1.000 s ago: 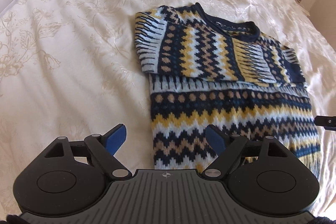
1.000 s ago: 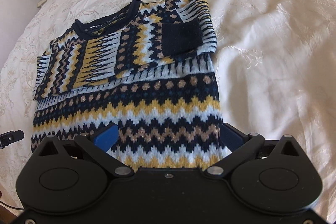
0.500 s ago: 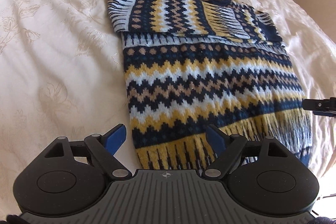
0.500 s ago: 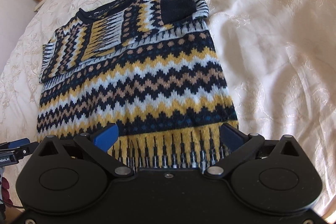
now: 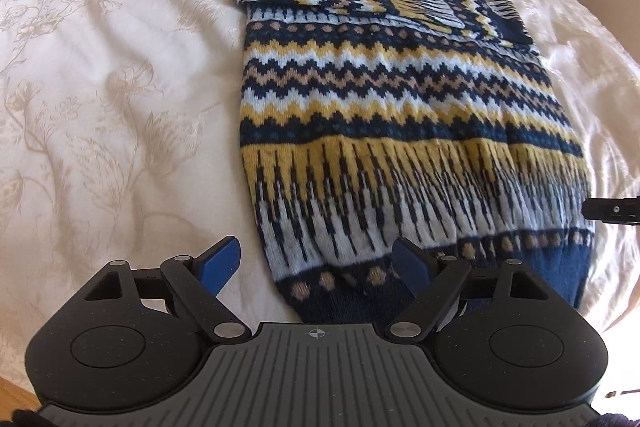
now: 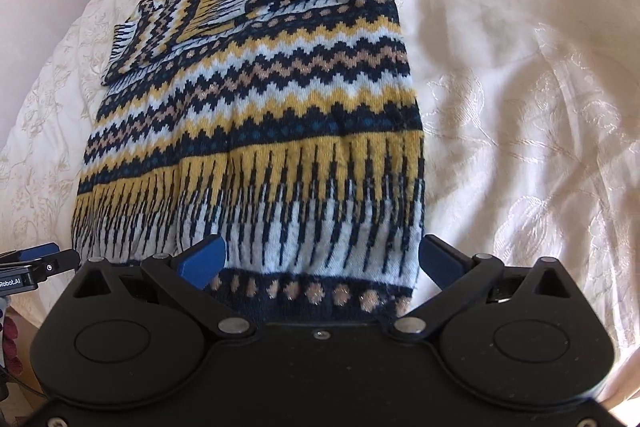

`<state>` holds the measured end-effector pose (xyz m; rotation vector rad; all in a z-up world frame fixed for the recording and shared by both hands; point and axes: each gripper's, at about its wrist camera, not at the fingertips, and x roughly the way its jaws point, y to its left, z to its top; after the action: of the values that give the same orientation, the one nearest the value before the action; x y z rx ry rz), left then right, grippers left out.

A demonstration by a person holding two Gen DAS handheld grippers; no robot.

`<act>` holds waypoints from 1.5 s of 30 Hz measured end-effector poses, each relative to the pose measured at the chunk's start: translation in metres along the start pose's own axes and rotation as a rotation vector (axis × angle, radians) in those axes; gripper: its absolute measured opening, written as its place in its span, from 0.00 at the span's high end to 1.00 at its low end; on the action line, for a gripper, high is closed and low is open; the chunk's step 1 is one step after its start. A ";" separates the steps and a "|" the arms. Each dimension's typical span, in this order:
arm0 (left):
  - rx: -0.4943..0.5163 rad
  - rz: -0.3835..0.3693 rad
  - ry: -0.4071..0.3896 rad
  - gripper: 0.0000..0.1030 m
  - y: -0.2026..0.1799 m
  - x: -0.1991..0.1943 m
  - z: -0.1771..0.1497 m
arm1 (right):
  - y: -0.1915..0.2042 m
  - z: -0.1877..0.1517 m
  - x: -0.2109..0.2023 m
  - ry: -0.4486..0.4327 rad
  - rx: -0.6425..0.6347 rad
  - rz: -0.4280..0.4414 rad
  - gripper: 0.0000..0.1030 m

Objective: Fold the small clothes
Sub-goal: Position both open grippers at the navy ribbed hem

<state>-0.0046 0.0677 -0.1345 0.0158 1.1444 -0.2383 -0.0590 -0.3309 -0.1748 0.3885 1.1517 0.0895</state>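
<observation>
Patterned knit sweater point(image 5: 404, 99) flat on cream bedspread point(image 5: 120, 87), sleeves folded in, long axis running straight away. Left gripper point(image 5: 316, 261) and right gripper point(image 6: 320, 259) both spread, seemingly just above hem corners.

Both wrist views low over the sweater point(image 5: 400, 115) hem, facing its collar

Patterned knit sweater point(image 5: 400, 99) lies flat (sleeves folded across chest).
</observation>
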 end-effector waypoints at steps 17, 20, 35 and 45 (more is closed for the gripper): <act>-0.034 -0.012 -0.007 0.20 -0.006 0.004 -0.046 | -0.016 -0.045 0.011 0.072 -0.047 0.079 0.00; -0.037 -0.010 -0.003 0.20 -0.005 0.009 -0.045 | -0.017 -0.045 0.013 0.072 -0.049 0.085 0.00; -0.046 -0.041 0.028 0.08 -0.014 0.041 -0.041 | -0.029 -0.045 0.022 0.064 -0.005 0.167 0.00; -0.041 -0.037 0.047 0.01 -0.017 0.053 -0.040 | -0.033 -0.050 0.027 0.045 -0.006 0.197 0.00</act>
<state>-0.0233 0.0467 -0.1971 -0.0366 1.1973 -0.2481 -0.0968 -0.3421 -0.2276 0.4960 1.1546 0.2751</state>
